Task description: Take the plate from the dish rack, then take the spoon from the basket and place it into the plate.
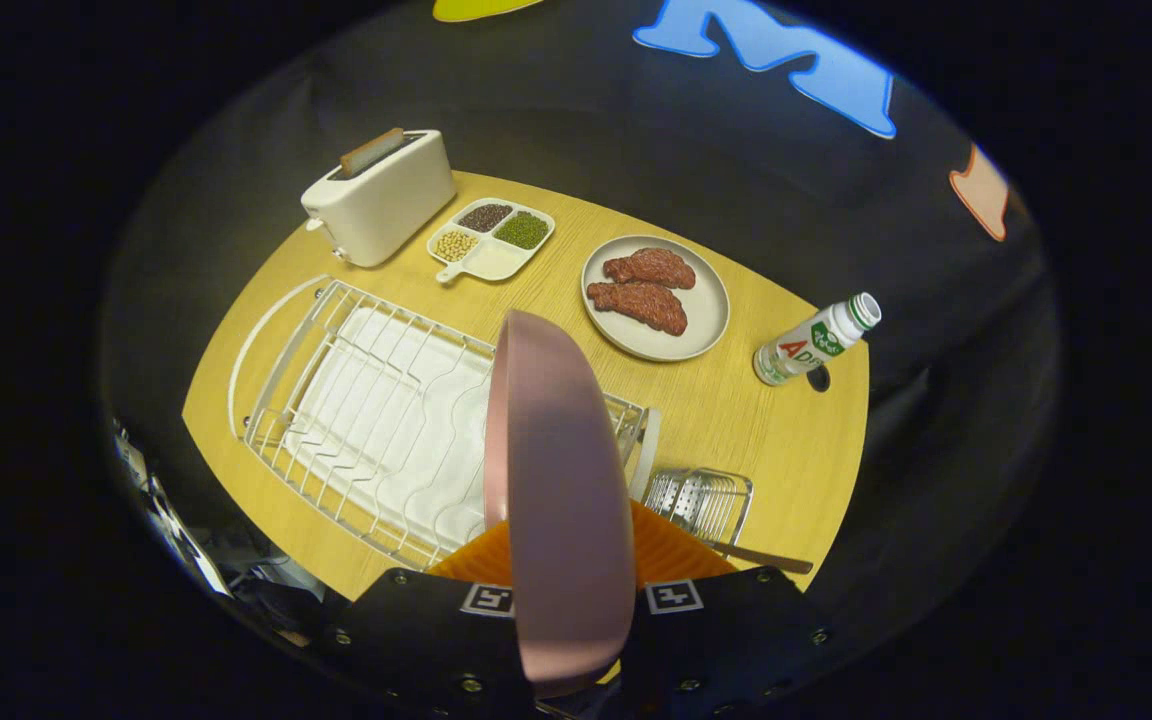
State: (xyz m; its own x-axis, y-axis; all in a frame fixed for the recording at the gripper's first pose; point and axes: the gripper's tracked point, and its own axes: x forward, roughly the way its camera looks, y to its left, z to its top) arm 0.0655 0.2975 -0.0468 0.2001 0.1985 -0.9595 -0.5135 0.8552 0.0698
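Clamped edge-on between the two fingers of the gripper stands one pink plate, upright, both fingers pressing its faces, its rim rising over the near end of the dish rack. That single white wire rack lies on the wooden table with a white tray under it, and its slots hold nothing. Just right of the plate sits one small wire basket, with one spoon whose handle pokes out low toward the right; the plate hides part of the rack's near corner. Beyond are one toaster with one slice in it, one divided dish with three kinds of beans, one grey plate with two pieces of meat, and one bottle.
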